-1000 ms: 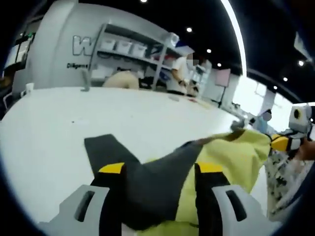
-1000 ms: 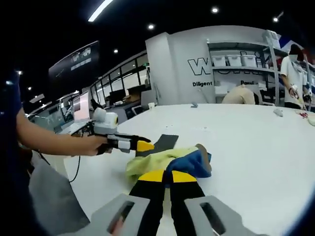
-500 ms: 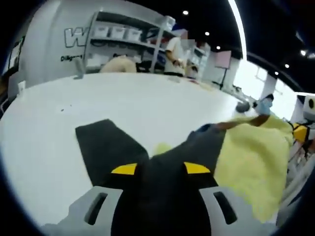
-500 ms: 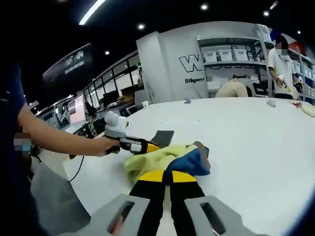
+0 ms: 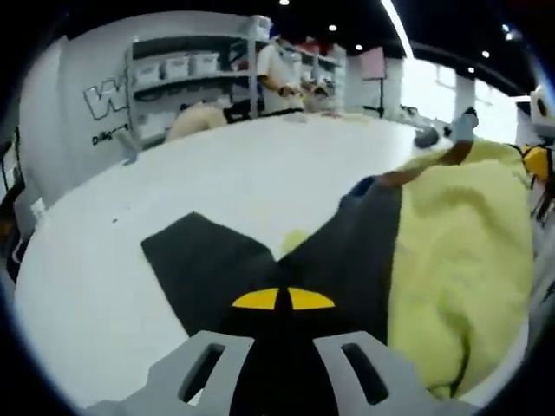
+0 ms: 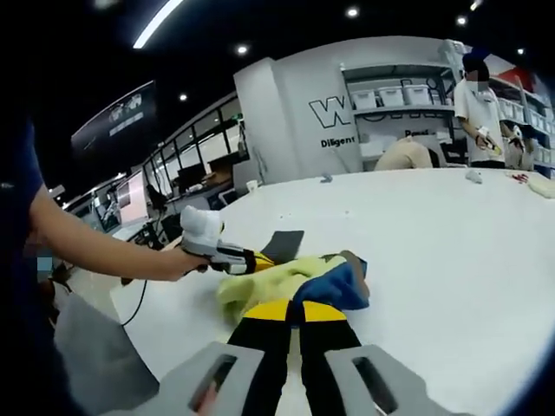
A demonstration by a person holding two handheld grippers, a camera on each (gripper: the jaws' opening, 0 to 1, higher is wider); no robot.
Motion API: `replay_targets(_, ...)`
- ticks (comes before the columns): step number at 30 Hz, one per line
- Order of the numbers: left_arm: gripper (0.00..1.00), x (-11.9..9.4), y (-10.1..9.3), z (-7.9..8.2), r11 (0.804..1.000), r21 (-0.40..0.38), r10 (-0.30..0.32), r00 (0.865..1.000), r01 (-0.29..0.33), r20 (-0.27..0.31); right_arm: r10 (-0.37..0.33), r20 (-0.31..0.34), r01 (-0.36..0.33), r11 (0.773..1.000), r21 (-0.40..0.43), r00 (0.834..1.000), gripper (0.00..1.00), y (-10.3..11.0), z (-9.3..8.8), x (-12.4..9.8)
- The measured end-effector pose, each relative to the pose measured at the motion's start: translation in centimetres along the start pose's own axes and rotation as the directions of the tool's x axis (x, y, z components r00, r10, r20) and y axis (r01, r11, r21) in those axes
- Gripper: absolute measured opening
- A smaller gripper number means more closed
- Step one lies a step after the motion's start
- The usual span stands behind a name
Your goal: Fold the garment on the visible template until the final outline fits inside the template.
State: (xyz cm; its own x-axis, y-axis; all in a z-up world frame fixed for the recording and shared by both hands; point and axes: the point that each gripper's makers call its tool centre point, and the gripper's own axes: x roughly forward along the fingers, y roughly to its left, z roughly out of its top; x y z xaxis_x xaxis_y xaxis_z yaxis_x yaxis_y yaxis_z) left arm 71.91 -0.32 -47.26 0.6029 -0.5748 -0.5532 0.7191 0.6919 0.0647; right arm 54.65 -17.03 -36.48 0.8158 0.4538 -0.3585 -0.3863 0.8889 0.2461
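Left gripper view: left gripper (image 5: 284, 299), jaws pressed together, seemingly pinching the garment (image 5: 460, 260), yellow with a dark panel, which drapes right over the dark template (image 5: 204, 260) on the white table (image 5: 260, 165). Judged soft, light, limp; best held at edges or corners.

Right gripper view: right gripper (image 6: 299, 310), jaws closed on the garment's near blue end; template's far corner shows beyond.

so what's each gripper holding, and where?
Both are shut on the yellow, blue and grey garment: left gripper on a grey fold, right gripper at its near edge, yellow beside blue.
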Motion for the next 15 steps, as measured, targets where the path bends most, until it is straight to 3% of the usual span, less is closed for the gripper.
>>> replay_targets(8,0.0,-1.7,0.4,1.6,1.0,0.0,0.025,0.997,-0.025,0.071,-0.007,0.007,0.007,1.0,0.011,1.0,0.0,-0.1,-0.1,0.0)
replay_targets(15,0.0,-6.6,0.2,4.2,0.999,0.005,0.05,0.981,-0.052,0.188,-0.009,-0.003,0.009,1.0,0.013,1.0,0.0,0.0,-0.7,0.1)
